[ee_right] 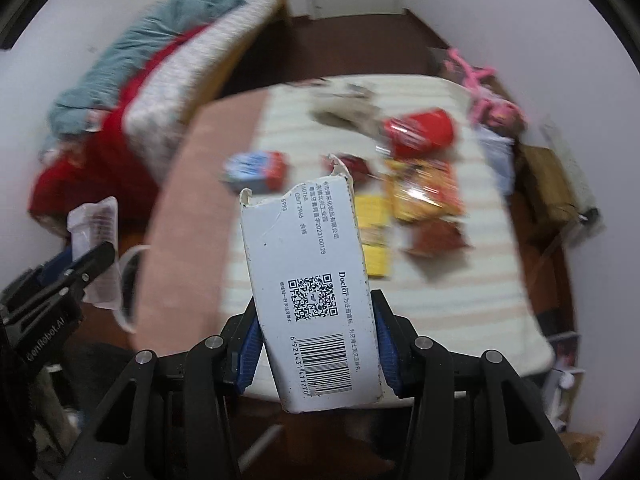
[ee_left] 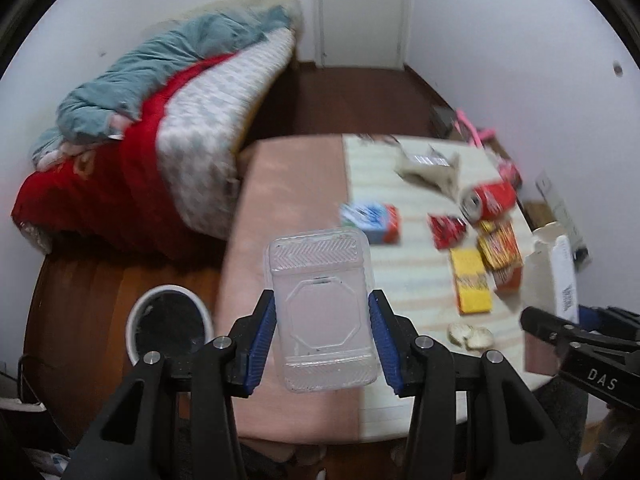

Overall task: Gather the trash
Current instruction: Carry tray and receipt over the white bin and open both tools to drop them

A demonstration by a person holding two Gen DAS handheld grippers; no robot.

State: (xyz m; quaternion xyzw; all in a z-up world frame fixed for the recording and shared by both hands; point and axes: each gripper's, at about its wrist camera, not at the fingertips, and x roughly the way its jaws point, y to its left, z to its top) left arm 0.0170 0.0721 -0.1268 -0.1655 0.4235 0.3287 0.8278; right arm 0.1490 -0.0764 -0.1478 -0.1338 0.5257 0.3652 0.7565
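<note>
My left gripper is shut on a clear plastic container, held above the table's near left edge. My right gripper is shut on a torn white carton with a barcode and QR code, held above the table's near edge. A white trash bin with a black liner stands on the floor left of the table. On the table lie a blue-red box, a red can, a yellow box and snack wrappers. The right gripper and its carton show at the left wrist view's right edge.
A bed with a red blanket, grey-blue bedding and a patterned mattress lies at the left. A white door is at the back. Cardboard boxes and pink items sit right of the table. Crumpled paper lies near the table's front.
</note>
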